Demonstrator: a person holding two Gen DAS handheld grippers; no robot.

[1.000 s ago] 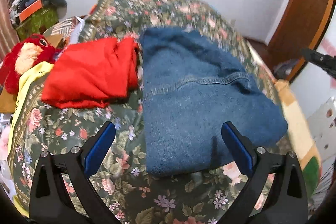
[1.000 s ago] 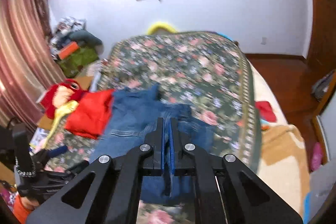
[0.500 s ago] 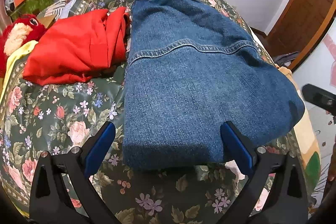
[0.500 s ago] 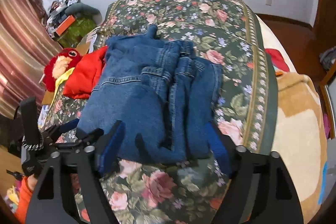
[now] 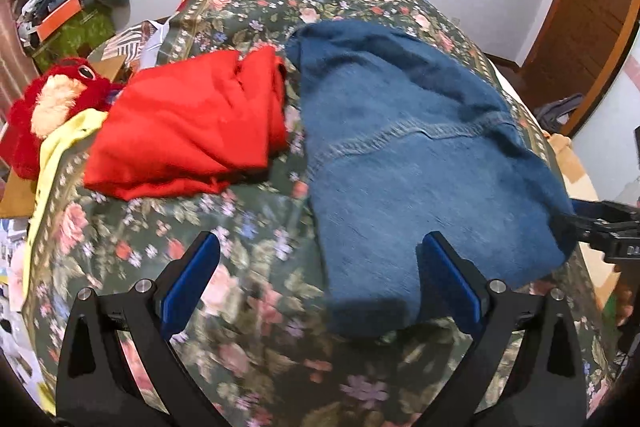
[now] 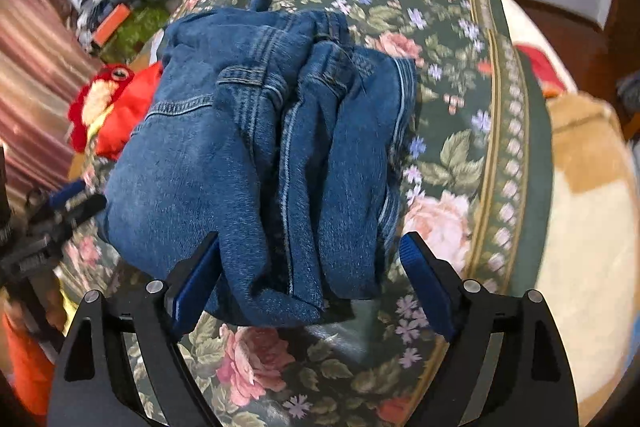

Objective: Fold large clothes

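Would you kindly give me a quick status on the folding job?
Both grippers open, left gripper, right gripper jaws just opened, nothing gripped. Jeans folded on the bed. Red garment alongside, not obstructing.

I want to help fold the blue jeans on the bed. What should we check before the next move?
1. Jeans lying flat on the flowery bedspread: not ok, bunched in thick folds.
2. Right gripper jaws apart: ok, they have just been opening, with the jeans' near edge between them and nothing pinched.
3. Left gripper jaws apart: ok, empty, over the jeans' near left corner.
4. Red cloth clear of the jeans: cannot tell, its far edge sits right against them.
5. Red plush toy out of the way: ok, off at the bed's edge.
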